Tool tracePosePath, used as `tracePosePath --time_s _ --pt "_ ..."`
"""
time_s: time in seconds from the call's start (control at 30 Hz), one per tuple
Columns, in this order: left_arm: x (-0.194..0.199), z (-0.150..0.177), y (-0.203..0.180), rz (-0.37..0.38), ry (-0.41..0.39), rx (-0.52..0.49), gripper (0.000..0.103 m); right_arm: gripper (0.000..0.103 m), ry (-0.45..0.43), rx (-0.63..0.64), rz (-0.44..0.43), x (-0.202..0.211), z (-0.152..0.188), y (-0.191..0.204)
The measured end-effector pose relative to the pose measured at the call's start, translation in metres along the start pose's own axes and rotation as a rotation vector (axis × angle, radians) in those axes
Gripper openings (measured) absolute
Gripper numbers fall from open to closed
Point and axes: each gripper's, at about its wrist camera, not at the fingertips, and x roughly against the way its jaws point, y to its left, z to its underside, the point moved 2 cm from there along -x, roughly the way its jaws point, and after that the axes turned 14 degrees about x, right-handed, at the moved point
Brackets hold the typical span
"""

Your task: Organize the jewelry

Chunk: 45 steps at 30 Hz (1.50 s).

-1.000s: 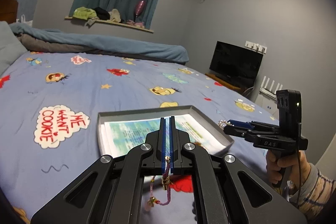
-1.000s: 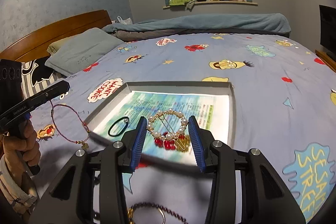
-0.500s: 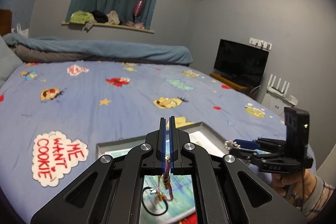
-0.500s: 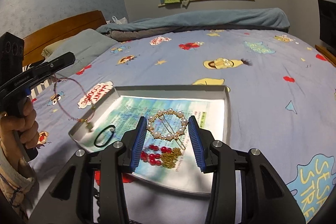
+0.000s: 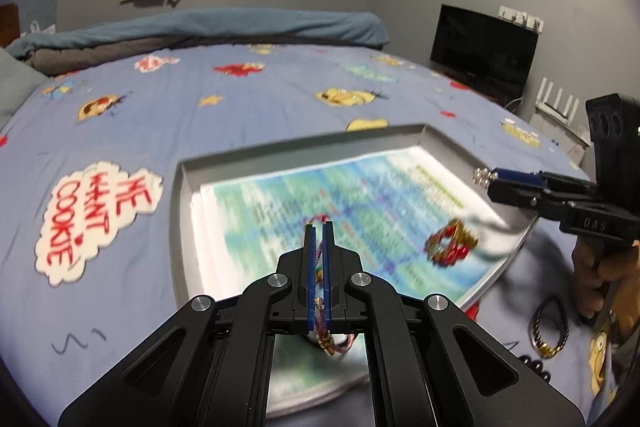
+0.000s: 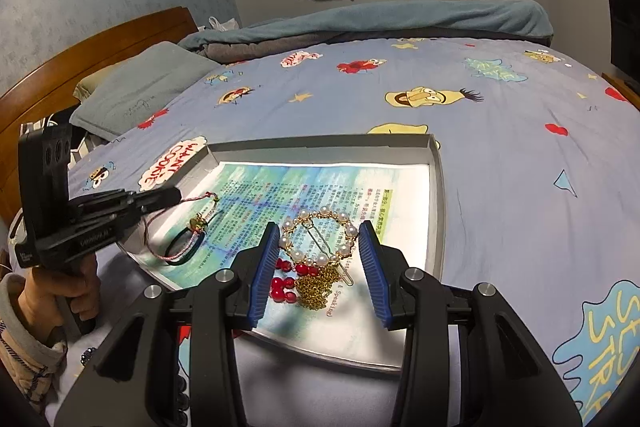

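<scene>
A grey tray lined with a printed sheet lies on the bed. My left gripper is shut on a thin pink cord bracelet and holds it low over the tray's left part; its loop drapes onto the sheet by a black hair tie. My right gripper holds a round pearl hair clip between its blue pads over the tray's near part. A red bead and gold chain piece lies under it, also blurred in the left wrist view.
A dark beaded bracelet lies on the blue cartoon bedsheet near the tray's corner, by the right hand. Pillows and a wooden headboard stand at the left; a folded blanket lies at the far end.
My left gripper has dropped and moved in over the tray, laying the pink bracelet's loop on the sheet. My right gripper has stayed over the tray with the pearl clip.
</scene>
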Motion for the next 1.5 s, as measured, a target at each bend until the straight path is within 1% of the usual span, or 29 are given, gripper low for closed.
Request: tracePosePath --time_s 0.07,0.23,0.33,0.47,0.5,0.53,0.57,0.6,0.63,0.67,0.7,0.8,0.93,1.0,1.07,1.1,1.23,1.33,1.4,1.5 --pt "0.000 0.003 0.002 -0.012 0.015 -0.001 0.003 0.041 0.013 0.001 0.002 -0.003 0.002 0.000" --pt "0.003 0.009 0.004 -0.009 0.038 -0.002 0.004 0.041 0.041 0.003 0.004 -0.011 0.004 -0.001" --pt "0.003 0.010 0.006 -0.023 0.041 -0.001 0.014 0.041 0.061 0.006 0.007 -0.015 0.006 -0.001" --pt "0.003 0.013 0.007 -0.032 0.048 0.003 0.018 0.042 0.073 0.004 0.011 -0.018 0.009 -0.002" --pt "0.003 0.013 0.007 -0.037 0.047 0.004 0.023 0.045 0.073 0.004 0.014 -0.017 0.009 -0.002" --pt "0.004 0.013 0.008 -0.046 0.045 0.006 0.032 0.049 0.068 0.004 0.017 -0.016 0.009 -0.002" --pt "0.004 0.013 0.009 -0.055 0.041 0.010 0.039 0.055 0.062 0.006 0.019 -0.016 0.008 -0.001" --pt "0.006 0.012 0.009 -0.061 0.033 0.014 0.055 0.057 0.056 0.008 0.021 -0.015 0.008 -0.001" --pt "0.009 0.012 0.010 -0.067 0.022 0.014 0.063 0.057 0.051 0.009 0.023 -0.013 0.008 -0.001" --pt "0.014 0.013 0.009 -0.073 0.001 0.010 0.073 0.057 0.046 0.009 0.024 -0.012 0.008 -0.001" --pt "0.017 0.013 0.009 -0.074 -0.010 0.004 0.077 0.057 0.041 0.008 0.025 -0.011 0.008 -0.001" --pt "0.028 0.015 0.007 -0.070 -0.021 0.007 0.078 0.057 0.009 -0.003 0.027 -0.003 0.007 -0.002" --pt "0.053 0.021 0.000 -0.023 -0.047 0.015 0.078 0.057 -0.032 -0.019 0.033 0.014 0.010 -0.003" --pt "0.068 0.029 -0.006 0.010 -0.051 0.021 0.078 0.057 -0.046 -0.026 0.041 0.023 0.014 -0.001" --pt "0.077 0.038 -0.011 0.027 -0.048 0.020 0.078 0.057 -0.060 -0.035 0.052 0.035 0.021 0.000" --pt "0.083 0.044 -0.014 0.034 -0.047 0.022 0.078 0.057 -0.060 -0.035 0.052 0.035 0.021 0.000" --pt "0.095 0.062 -0.023 0.068 -0.040 0.040 0.078 0.059 -0.081 -0.019 0.083 0.057 0.032 0.007" --pt "0.098 0.073 -0.028 0.078 -0.030 0.037 0.078 0.060 -0.093 -0.018 0.076 0.074 0.045 0.015" --pt "0.100 0.080 -0.030 0.083 -0.023 0.041 0.078 0.060 -0.088 -0.003 0.081 0.080 0.052 0.021" --pt "0.102 0.088 -0.034 0.086 -0.019 0.045 0.078 0.062 -0.087 -0.017 0.069 0.085 0.060 0.026"
